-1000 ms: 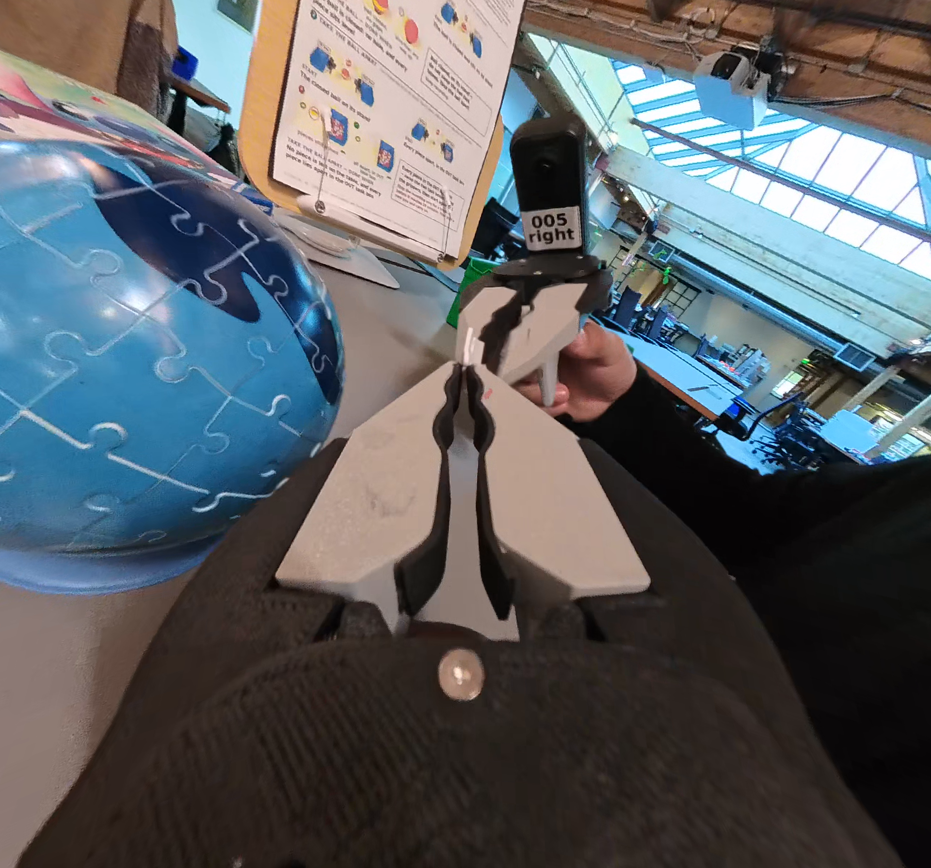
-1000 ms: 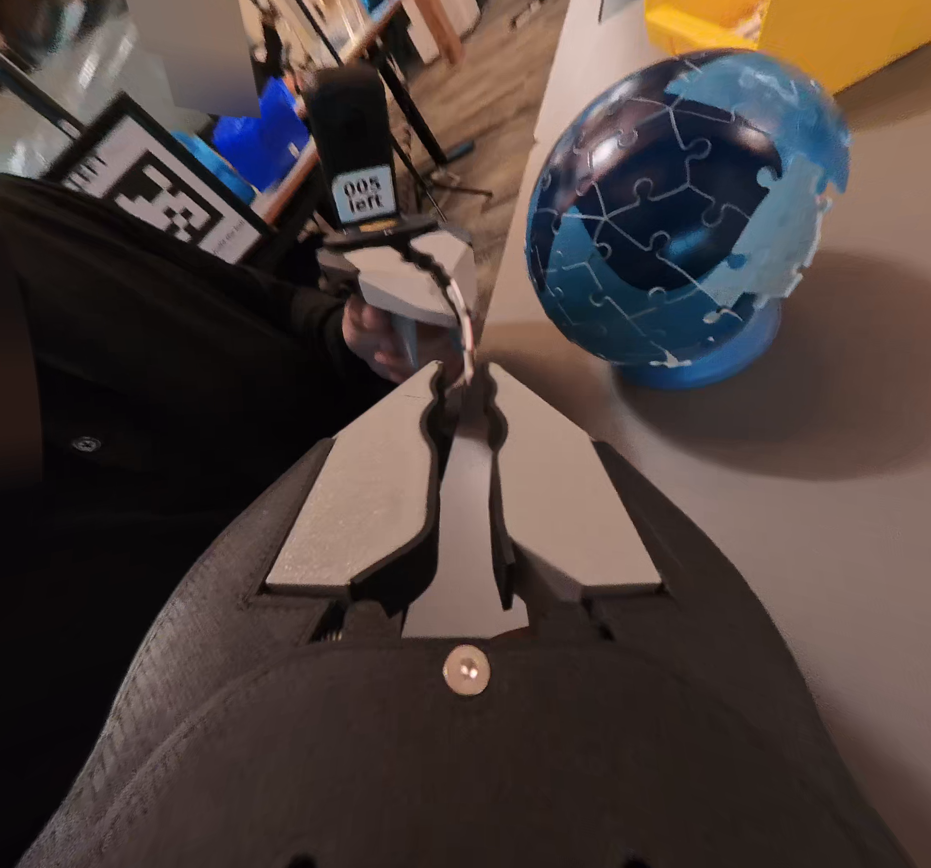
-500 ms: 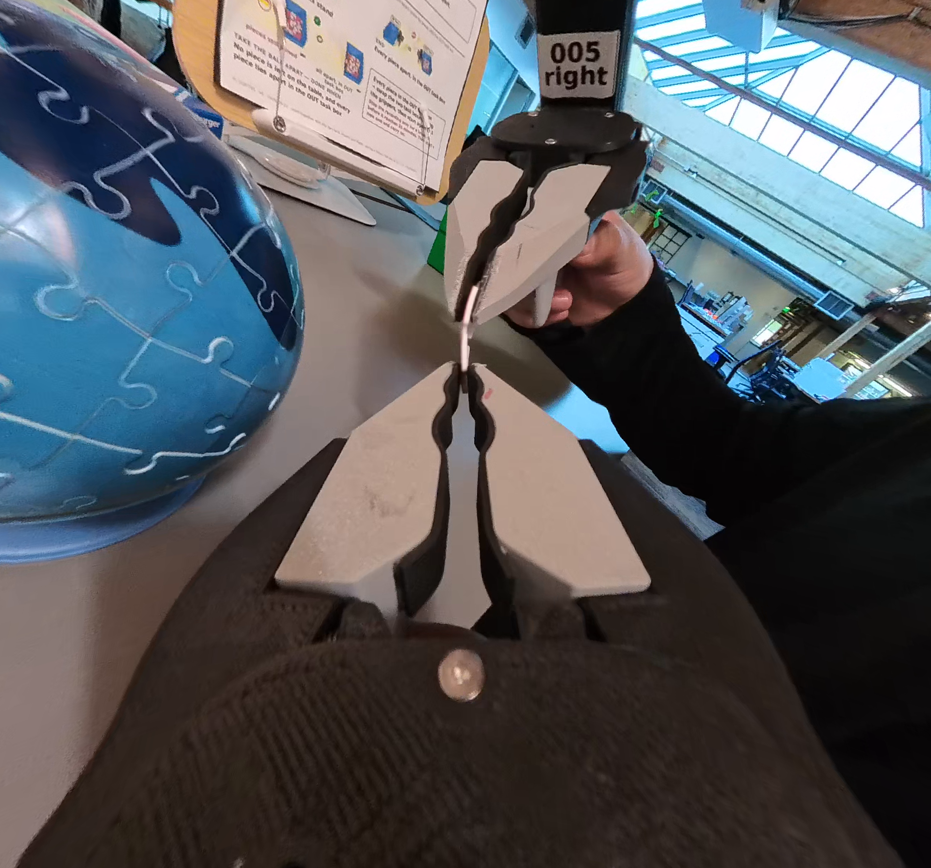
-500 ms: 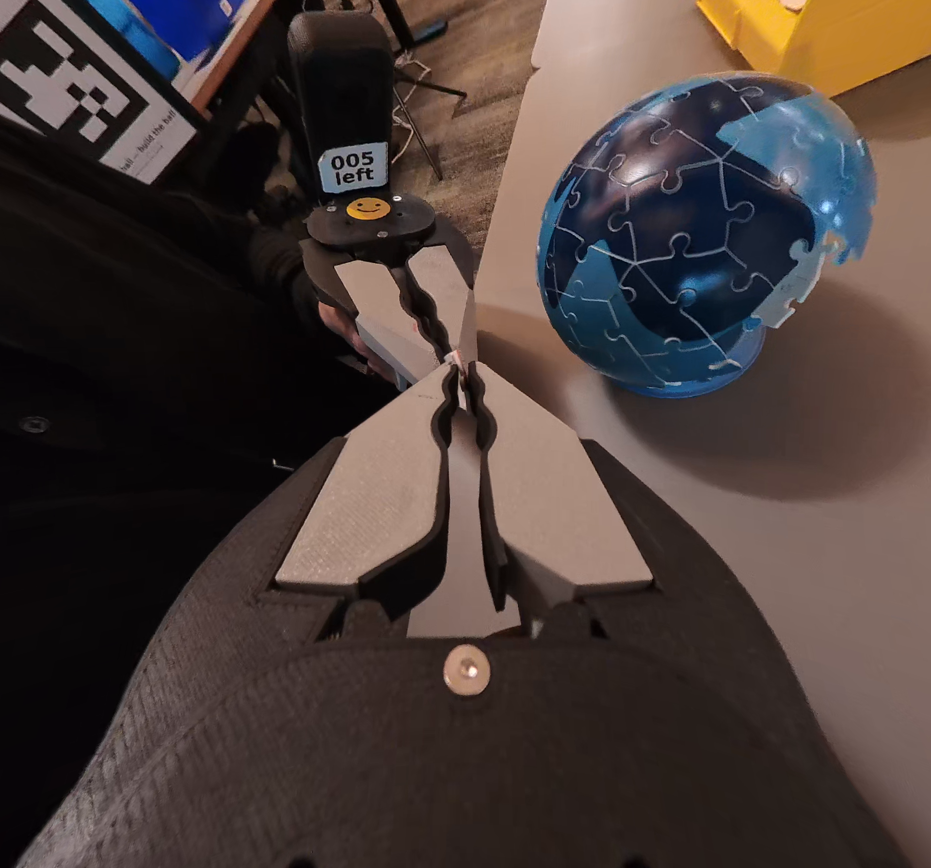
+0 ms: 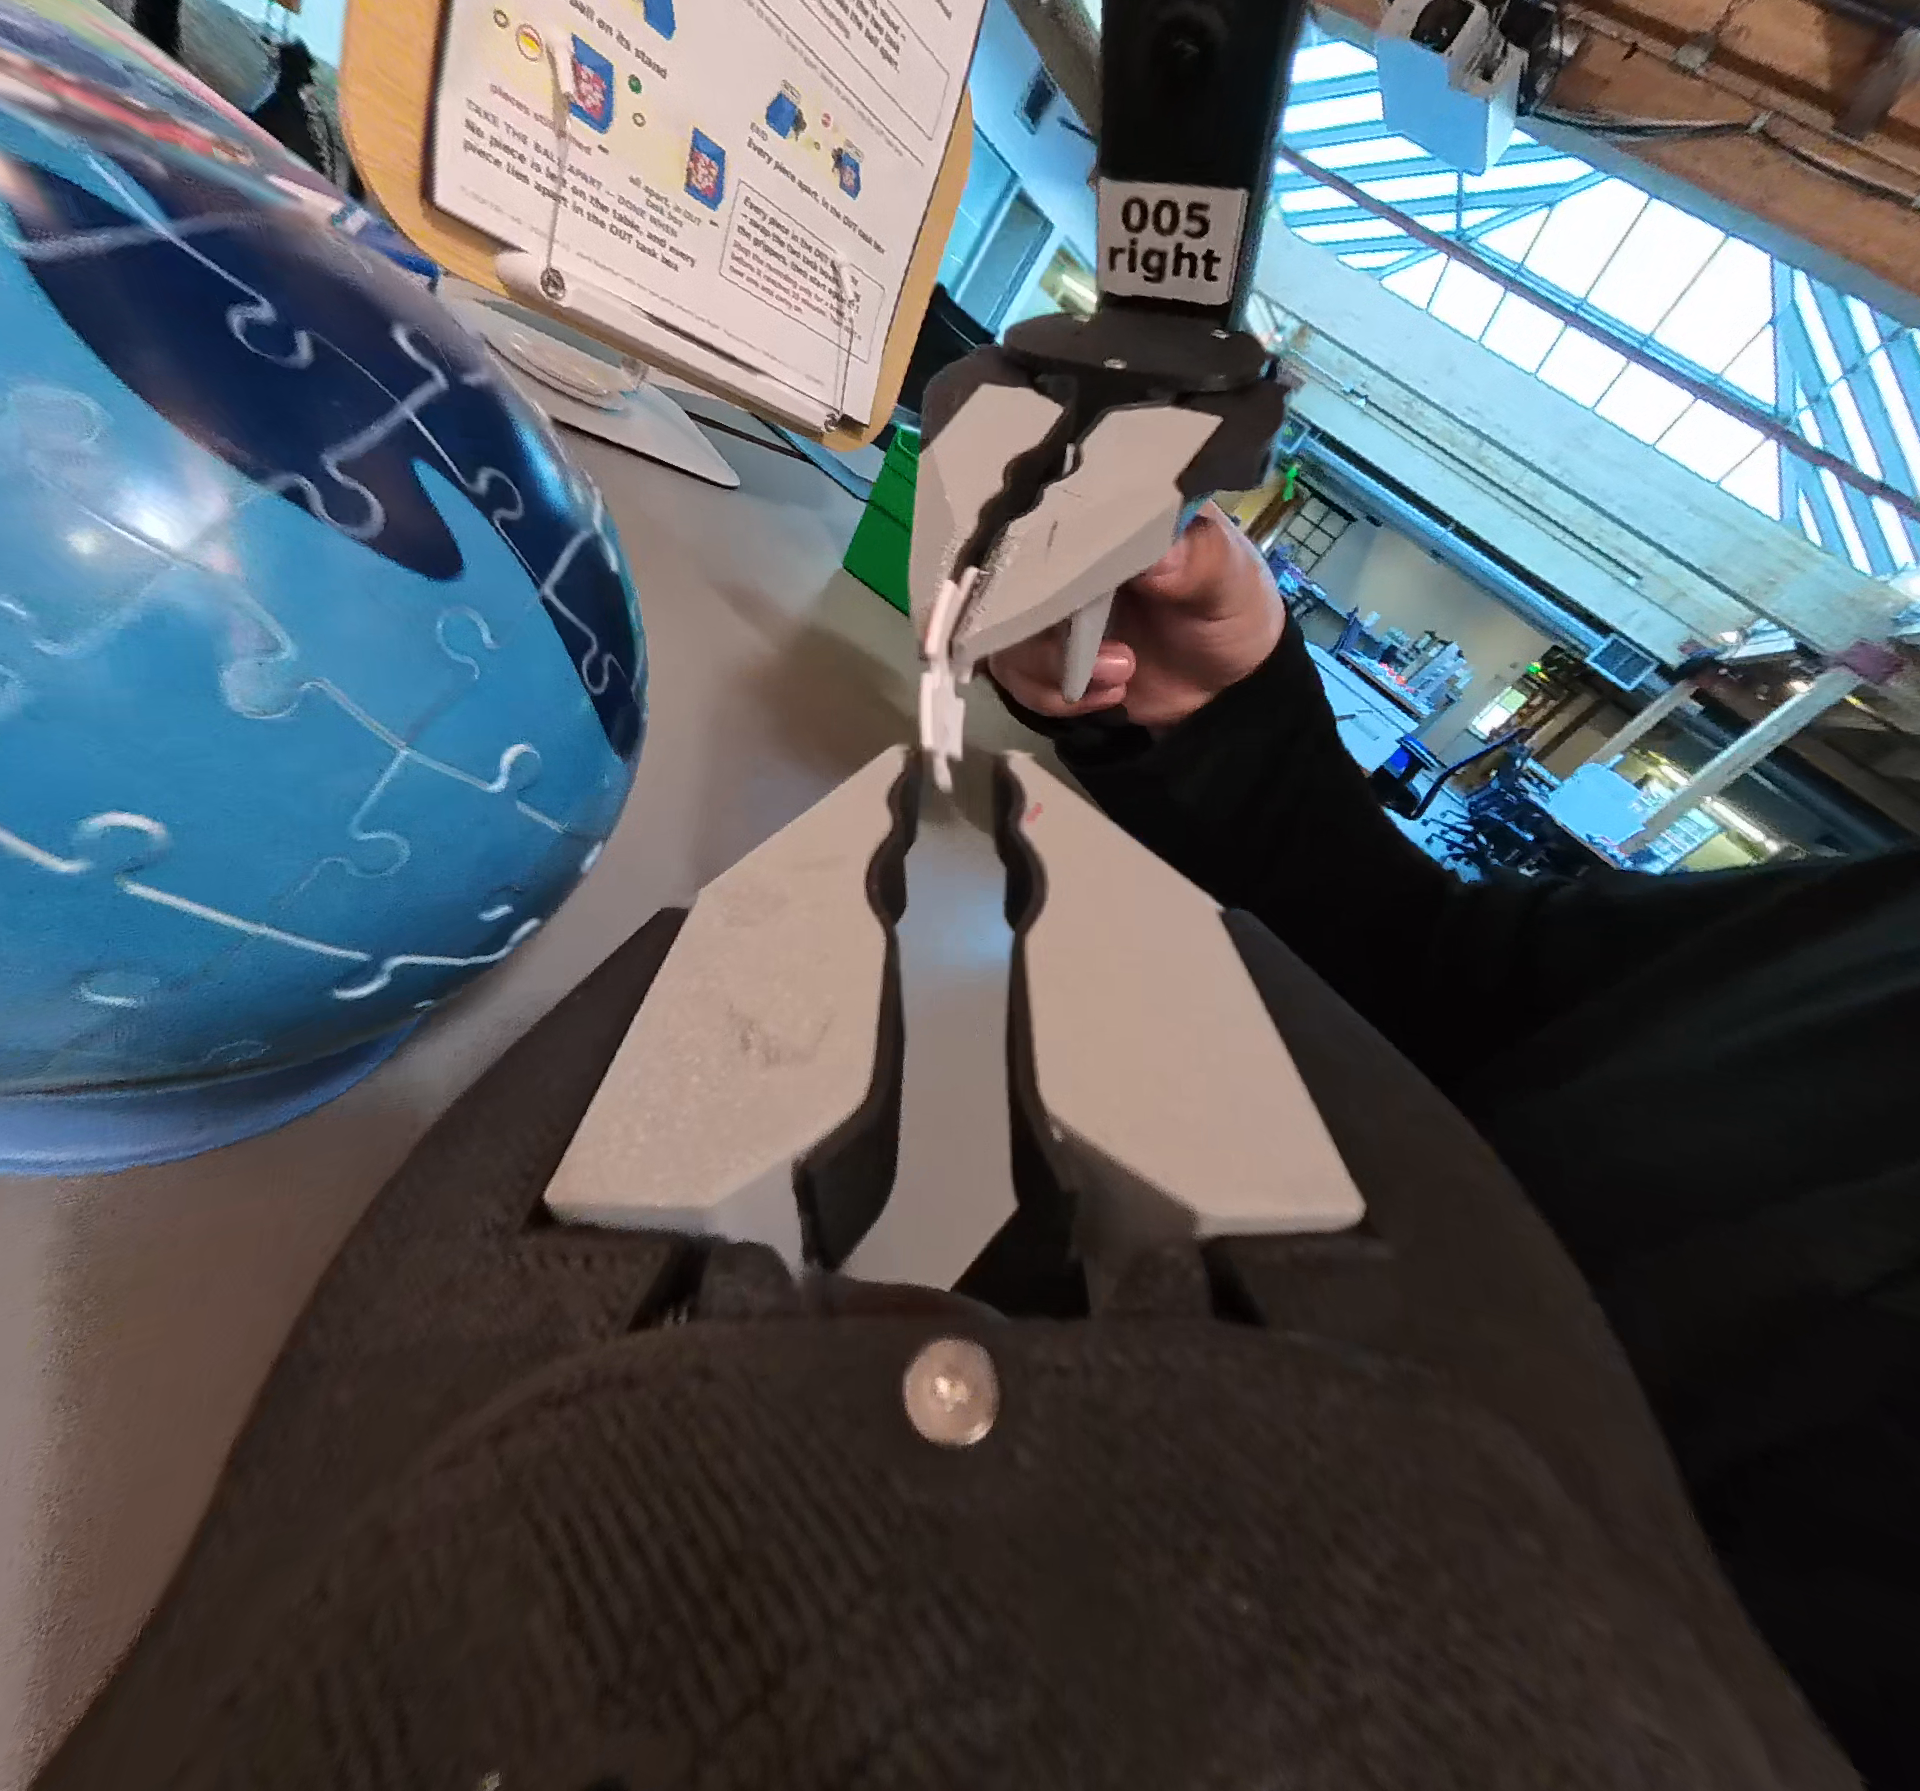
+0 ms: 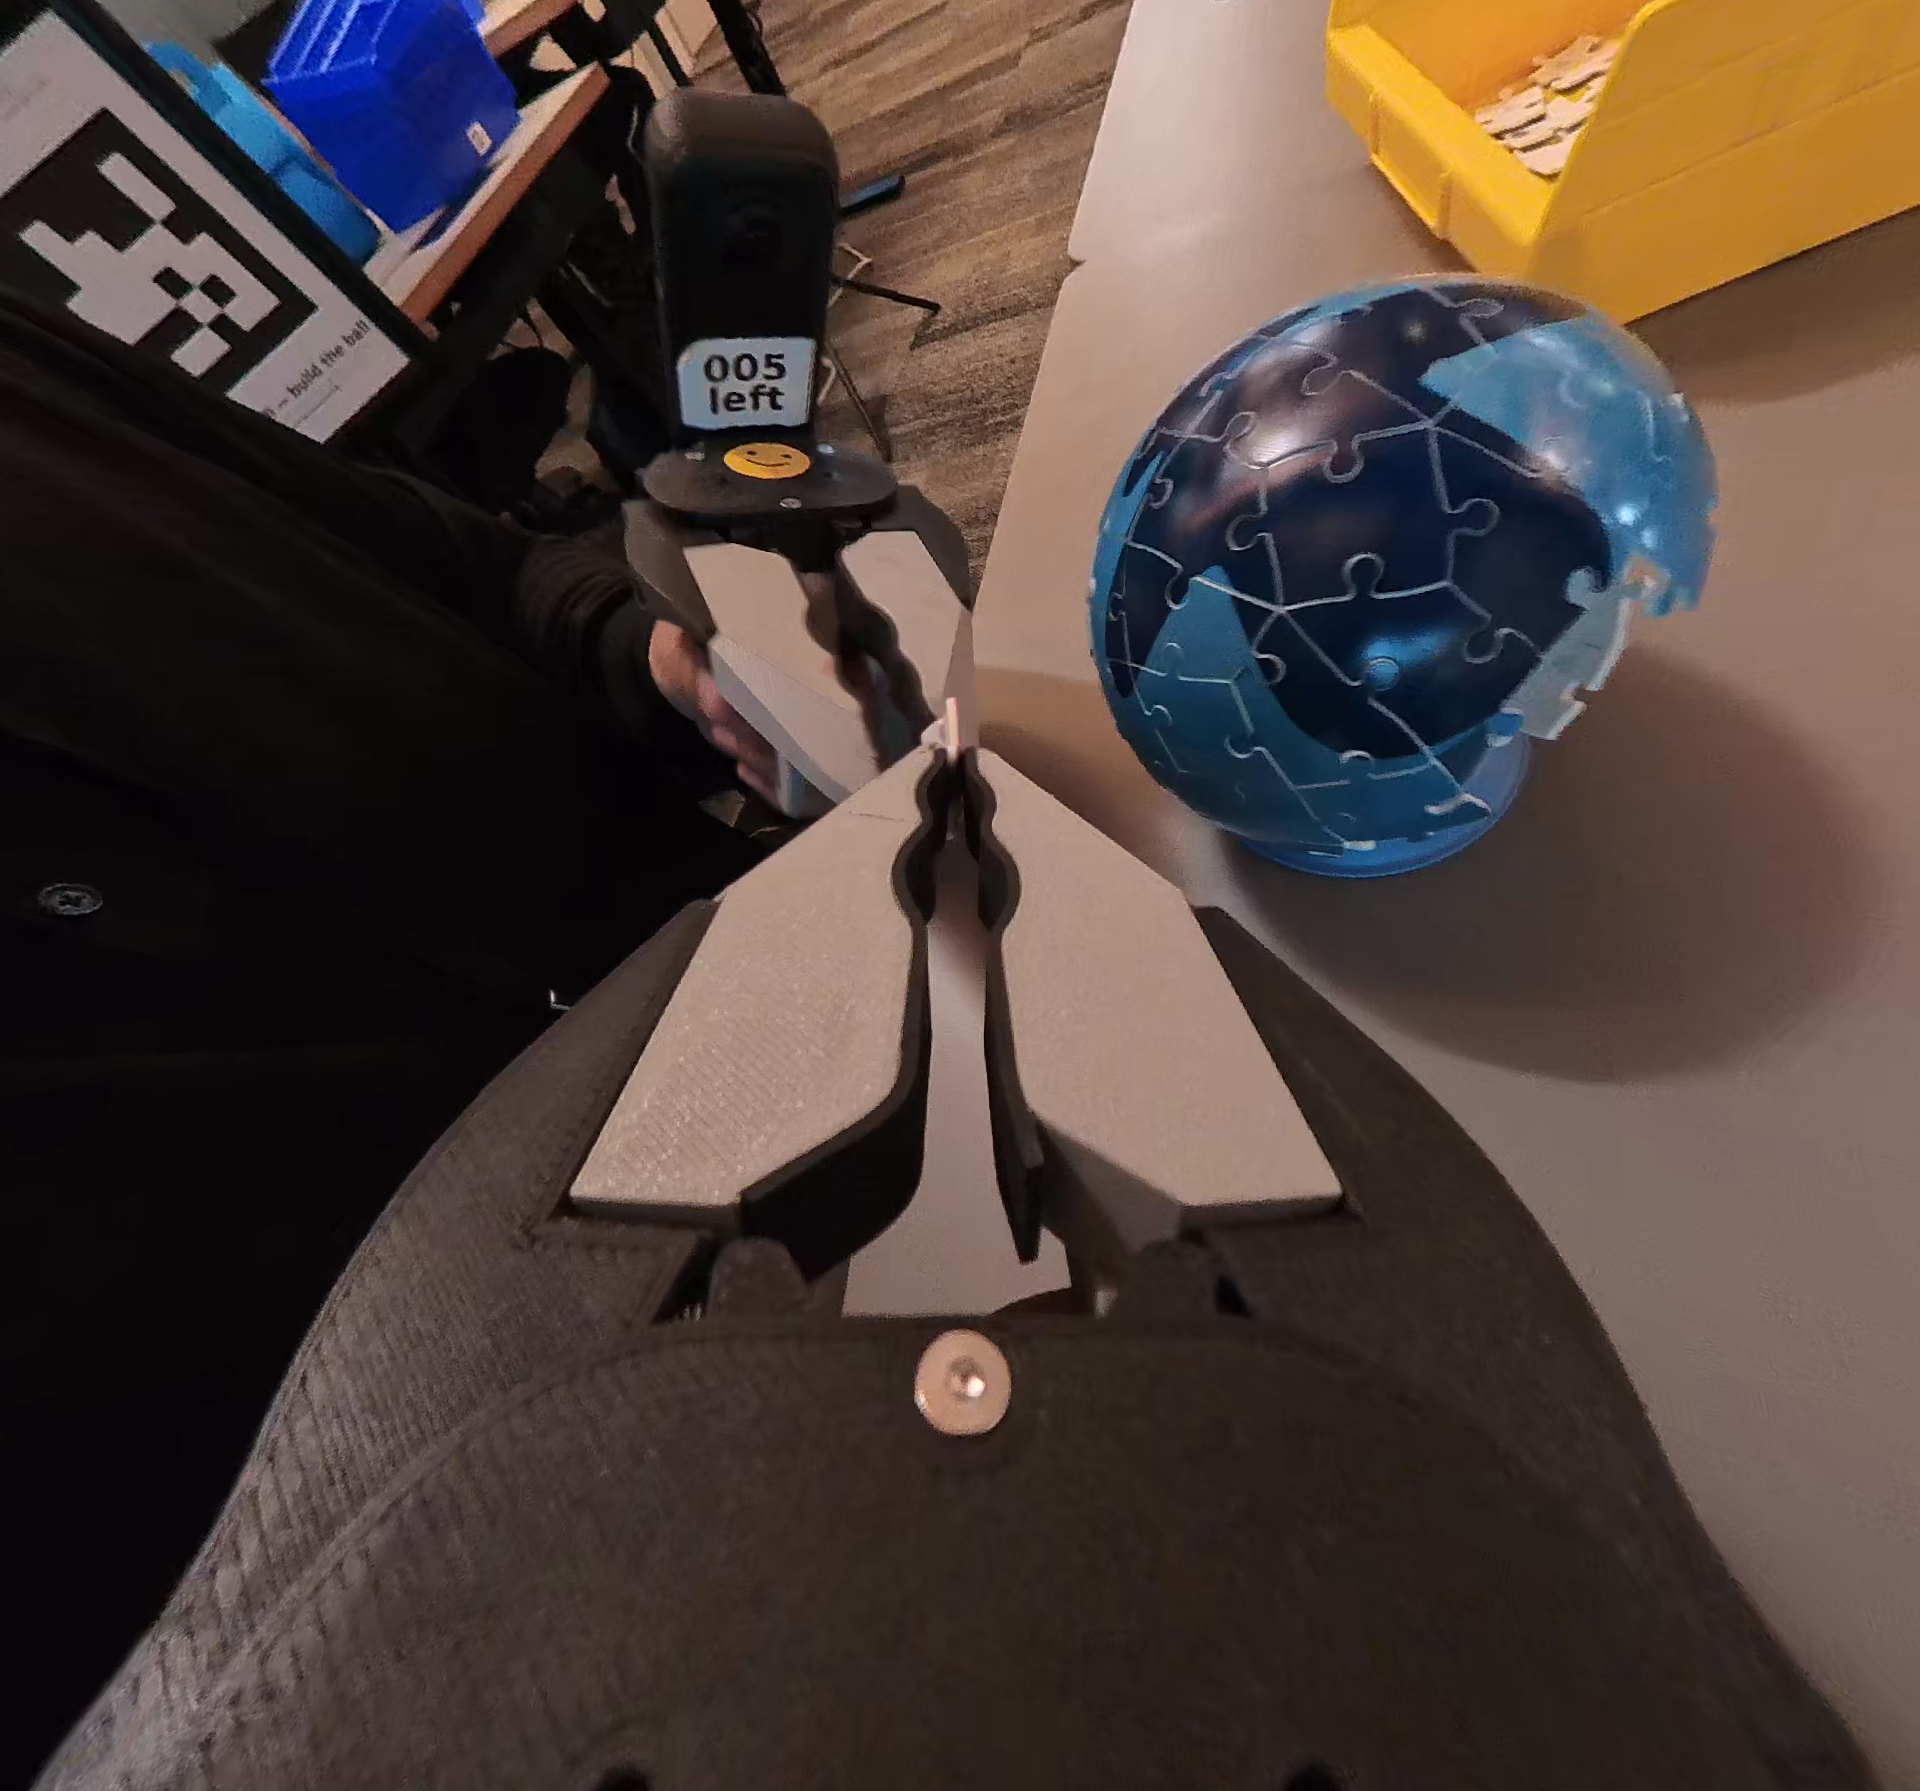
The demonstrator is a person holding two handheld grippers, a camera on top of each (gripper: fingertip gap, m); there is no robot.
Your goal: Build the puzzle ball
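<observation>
Tools meet tip to tip: right tool (image 6: 951, 773) clenched on white puzzle piece (image 5: 943, 692); left tool (image 5: 954, 780) parted around it.

Blue jigsaw-patterned puzzle ball (image 6: 1382, 598), yellow bin (image 6: 1621, 214), white puzzle piece (image 5: 943, 692)

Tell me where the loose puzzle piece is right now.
The white puzzle piece is pinched in the right gripper, just past the open left gripper, with the puzzle ball to the left.
</observation>
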